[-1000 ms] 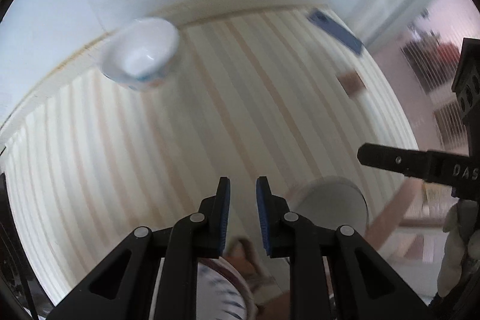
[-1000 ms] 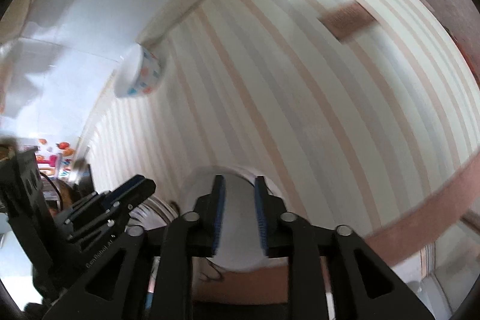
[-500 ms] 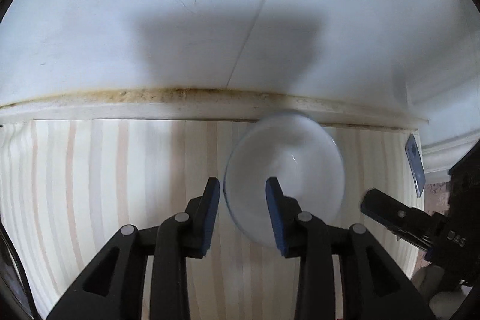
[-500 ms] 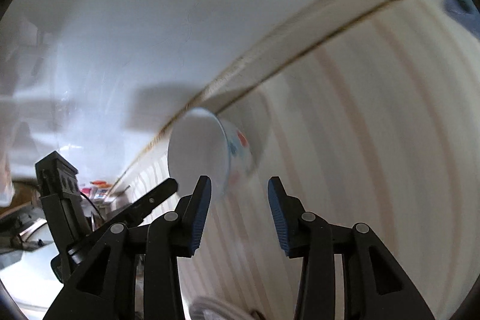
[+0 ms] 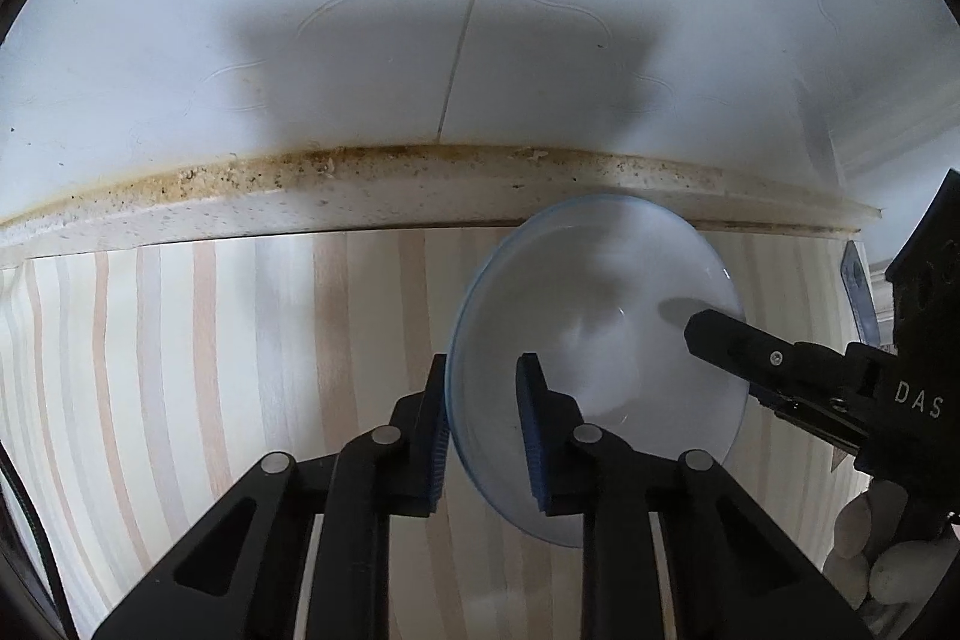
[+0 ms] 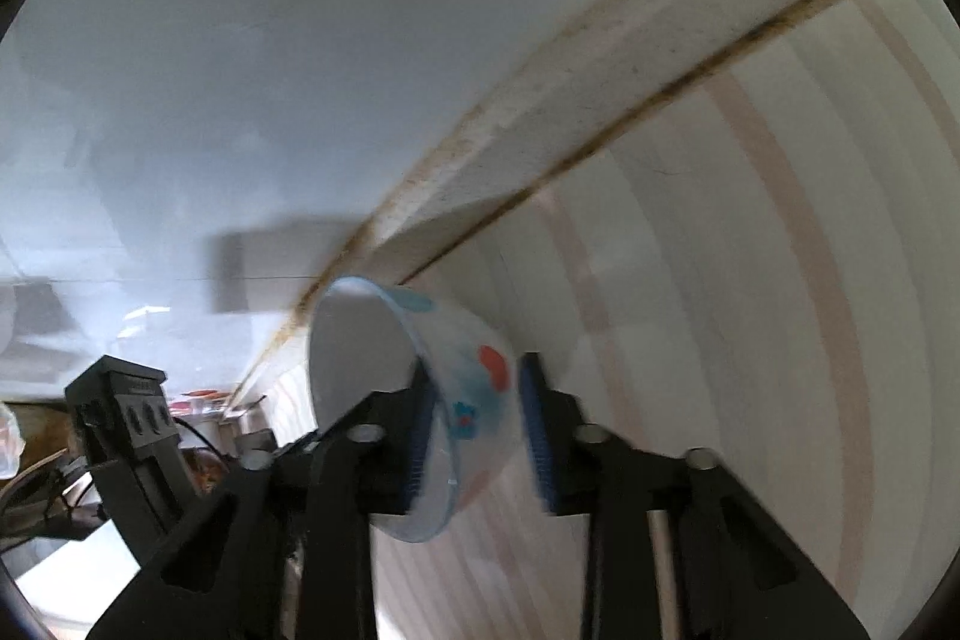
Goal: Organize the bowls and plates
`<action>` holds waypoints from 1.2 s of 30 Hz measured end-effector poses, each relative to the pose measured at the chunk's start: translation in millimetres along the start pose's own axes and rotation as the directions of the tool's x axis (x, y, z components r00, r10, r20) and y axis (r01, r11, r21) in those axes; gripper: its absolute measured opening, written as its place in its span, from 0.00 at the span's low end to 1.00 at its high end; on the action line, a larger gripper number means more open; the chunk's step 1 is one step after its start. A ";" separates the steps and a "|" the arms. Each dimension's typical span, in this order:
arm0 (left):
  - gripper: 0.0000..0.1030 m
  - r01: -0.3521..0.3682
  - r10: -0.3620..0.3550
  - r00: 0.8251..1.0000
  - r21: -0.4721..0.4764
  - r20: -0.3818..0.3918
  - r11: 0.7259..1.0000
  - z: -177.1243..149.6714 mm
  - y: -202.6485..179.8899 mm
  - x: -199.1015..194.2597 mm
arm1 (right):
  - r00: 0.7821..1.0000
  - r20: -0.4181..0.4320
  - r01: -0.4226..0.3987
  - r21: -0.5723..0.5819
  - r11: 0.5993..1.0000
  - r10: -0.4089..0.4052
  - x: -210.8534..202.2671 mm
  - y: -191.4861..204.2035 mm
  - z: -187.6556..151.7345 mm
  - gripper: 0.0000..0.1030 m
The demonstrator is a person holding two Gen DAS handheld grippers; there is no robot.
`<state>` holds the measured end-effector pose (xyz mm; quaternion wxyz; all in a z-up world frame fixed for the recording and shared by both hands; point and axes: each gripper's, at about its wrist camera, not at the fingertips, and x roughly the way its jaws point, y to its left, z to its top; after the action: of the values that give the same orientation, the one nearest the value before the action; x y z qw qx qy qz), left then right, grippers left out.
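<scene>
A white bowl with a pale blue rim and red and blue outside marks stands on the striped tabletop near the back wall. My left gripper is open, its jaws straddling the bowl's near-left rim, one finger outside and one inside. My right gripper is open too, its jaws straddling the bowl's wall from the other side. A right finger shows over the bowl in the left wrist view. The left gripper's body shows at the left of the right wrist view.
The white tiled wall with a stained seam runs just behind the bowl. A blue phone-like object lies at the table's right end. Striped tabletop spreads to the left. Clutter lies far left in the right wrist view.
Both grippers have moved forward to the bowl by the wall. Their jaws have opened and now straddle its rim from opposite sides. The earlier plate near the front is out of view.
</scene>
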<state>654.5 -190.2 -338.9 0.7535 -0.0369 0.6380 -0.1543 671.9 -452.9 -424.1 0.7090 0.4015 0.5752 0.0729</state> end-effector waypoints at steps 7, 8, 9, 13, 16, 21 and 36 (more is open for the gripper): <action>0.18 -0.003 0.003 1.000 0.004 0.005 1.000 -4.3 -4.0 -2.2 | 0.999 0.006 0.038 -0.025 0.999 -0.038 -2.6 9.1 1.2 0.20; 0.18 -0.003 0.003 1.000 0.006 0.005 1.000 -6.0 -2.5 -1.0 | 0.999 0.007 0.045 -0.027 0.999 -0.044 -2.6 9.9 1.5 0.20; 0.18 -0.008 0.008 1.000 0.009 0.007 1.000 -6.9 -4.1 -3.4 | 0.999 0.010 0.051 -0.032 0.998 -0.051 0.5 11.5 1.6 0.20; 0.18 -0.009 0.009 1.000 0.017 0.016 1.000 -4.4 -8.3 0.3 | 0.998 0.015 0.062 -0.046 0.997 -0.061 -6.5 11.7 4.2 0.20; 0.18 -0.009 0.009 1.000 0.017 0.023 1.000 -6.7 -10.5 -7.3 | 0.998 0.021 0.066 -0.057 0.996 -0.065 -9.8 17.7 2.7 0.20; 0.18 -0.008 0.007 0.999 0.030 0.036 1.000 -19.1 -19.8 -27.5 | 0.998 0.023 0.062 -0.068 0.996 -0.060 -18.0 25.7 -9.2 0.20; 0.18 0.048 -0.049 0.999 0.113 0.004 0.992 -105.4 -71.5 -84.9 | 0.997 0.056 0.063 -0.034 0.997 -0.061 -86.9 16.0 -99.5 0.20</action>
<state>527.0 -219.5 -259.5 0.7525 -0.0103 0.6247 -0.2083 562.2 -443.1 -349.5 0.7335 0.3726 0.5662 0.0502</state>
